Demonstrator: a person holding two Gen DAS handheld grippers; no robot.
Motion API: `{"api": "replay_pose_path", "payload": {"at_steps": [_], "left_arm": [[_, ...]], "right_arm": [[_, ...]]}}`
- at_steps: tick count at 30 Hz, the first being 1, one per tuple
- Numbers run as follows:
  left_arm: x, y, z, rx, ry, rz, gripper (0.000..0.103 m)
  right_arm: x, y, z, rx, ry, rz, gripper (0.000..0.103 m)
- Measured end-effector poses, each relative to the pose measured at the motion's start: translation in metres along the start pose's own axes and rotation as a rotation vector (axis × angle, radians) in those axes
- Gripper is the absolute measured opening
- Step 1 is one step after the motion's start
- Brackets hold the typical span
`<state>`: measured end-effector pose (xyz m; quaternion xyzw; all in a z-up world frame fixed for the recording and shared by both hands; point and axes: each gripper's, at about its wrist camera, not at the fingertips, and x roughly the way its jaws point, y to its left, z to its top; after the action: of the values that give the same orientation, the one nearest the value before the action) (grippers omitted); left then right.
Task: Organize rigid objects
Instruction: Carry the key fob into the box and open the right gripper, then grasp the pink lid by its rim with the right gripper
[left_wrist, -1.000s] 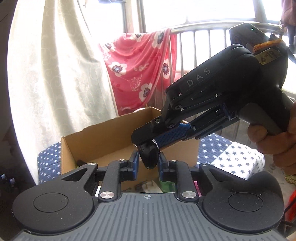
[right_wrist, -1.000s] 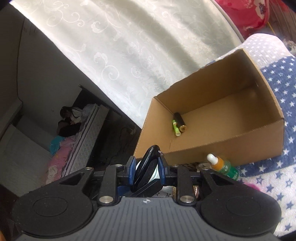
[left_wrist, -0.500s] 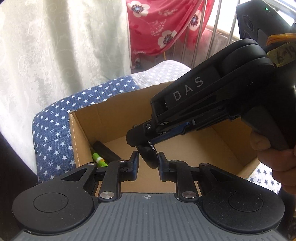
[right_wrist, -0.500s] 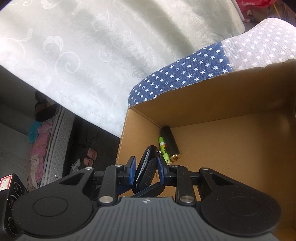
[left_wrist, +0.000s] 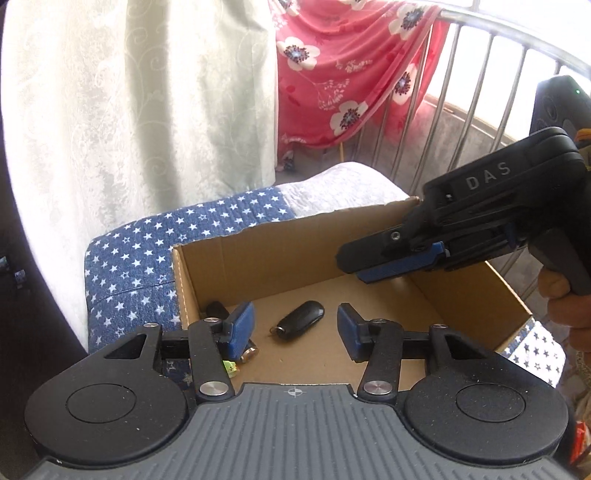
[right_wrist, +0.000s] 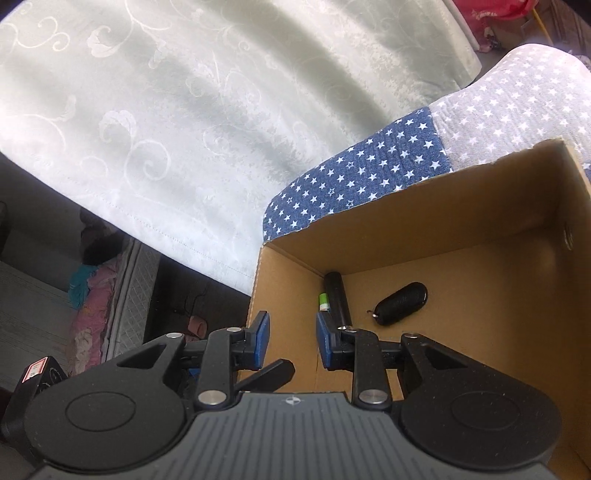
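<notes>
A black key fob (left_wrist: 301, 319) (right_wrist: 400, 302) lies flat on the floor of the open cardboard box (left_wrist: 284, 243) (right_wrist: 424, 229). My left gripper (left_wrist: 294, 329) hangs just above it, its jaws opening, and the fob sits below the gap with the pads off it. My right gripper (left_wrist: 352, 266) (right_wrist: 291, 341) is open and empty, over the box's near left wall in its own view. A black battery (right_wrist: 336, 295) and a green one (right_wrist: 324, 301) lie in the box's left corner, partly hidden behind my left finger (left_wrist: 240, 328).
The box rests on a blue and grey star-patterned cloth (left_wrist: 147, 258). A pale curtain (left_wrist: 129, 110) hangs behind, and a red flowered cloth (left_wrist: 340, 74) is draped over a metal railing (left_wrist: 480, 74). A hand (left_wrist: 565, 306) holds the right gripper at the right edge.
Both grippers pinched the key fob above the box before. Both have let go, the fob now lies on the box floor, and the left jaws have spread wide.
</notes>
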<state>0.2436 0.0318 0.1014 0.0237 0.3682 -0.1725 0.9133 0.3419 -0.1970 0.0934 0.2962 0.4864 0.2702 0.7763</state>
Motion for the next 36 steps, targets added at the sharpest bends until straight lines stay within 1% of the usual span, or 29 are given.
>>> {"api": "replay_pose_path", "payload": {"at_steps": [3,5,7,9,10,13,16,18,21,24,25,28,31,33,36], "left_arm": [[-0.026,-0.007,-0.010,0.024,-0.057,0.005,0.056],[-0.041,-0.014,-0.020,0.044,-0.085,-0.002,0.057],[-0.055,-0.022,-0.033,0.058,-0.102,-0.020,0.057],[-0.064,-0.029,-0.049,0.069,-0.111,-0.051,0.059],[-0.066,-0.033,-0.057,0.073,-0.110,-0.063,0.059],[-0.070,-0.047,-0.083,0.089,-0.097,-0.103,0.060],[-0.063,-0.063,-0.115,0.099,-0.057,-0.144,0.061],[-0.054,-0.076,-0.135,0.112,-0.022,-0.158,0.061],[-0.043,-0.093,-0.157,0.131,0.012,-0.161,0.061],[-0.033,-0.108,-0.169,0.147,0.035,-0.178,0.061],[-0.031,-0.113,-0.172,0.160,0.033,-0.183,0.061],[-0.025,-0.131,-0.176,0.211,0.006,-0.185,0.061],[-0.017,-0.149,-0.173,0.271,-0.013,-0.168,0.061],[-0.008,-0.161,-0.170,0.304,-0.011,-0.162,0.063],[0.006,-0.170,-0.166,0.325,0.017,-0.154,0.068]], "right_arm": [[-0.040,0.000,-0.025,-0.026,-0.051,0.047,0.030],[-0.063,0.000,-0.044,-0.050,-0.089,0.068,0.031],[-0.084,-0.004,-0.066,-0.073,-0.135,0.074,0.034],[-0.097,-0.010,-0.089,-0.096,-0.174,0.068,0.041],[-0.102,-0.014,-0.102,-0.103,-0.188,0.063,0.041],[-0.104,-0.031,-0.136,-0.100,-0.200,0.047,0.041],[-0.093,-0.050,-0.170,-0.084,-0.180,0.013,0.041],[-0.085,-0.060,-0.190,-0.083,-0.162,-0.016,0.042],[-0.076,-0.075,-0.216,-0.065,-0.134,-0.028,0.042],[-0.073,-0.091,-0.229,-0.022,-0.128,-0.062,0.042],[-0.076,-0.096,-0.231,-0.006,-0.144,-0.075,0.042],[-0.092,-0.112,-0.233,0.029,-0.230,-0.121,0.041],[-0.099,-0.120,-0.228,0.012,-0.273,-0.184,0.041],[-0.093,-0.126,-0.224,-0.006,-0.265,-0.228,0.041],[-0.081,-0.132,-0.218,-0.039,-0.234,-0.247,0.039]]}}
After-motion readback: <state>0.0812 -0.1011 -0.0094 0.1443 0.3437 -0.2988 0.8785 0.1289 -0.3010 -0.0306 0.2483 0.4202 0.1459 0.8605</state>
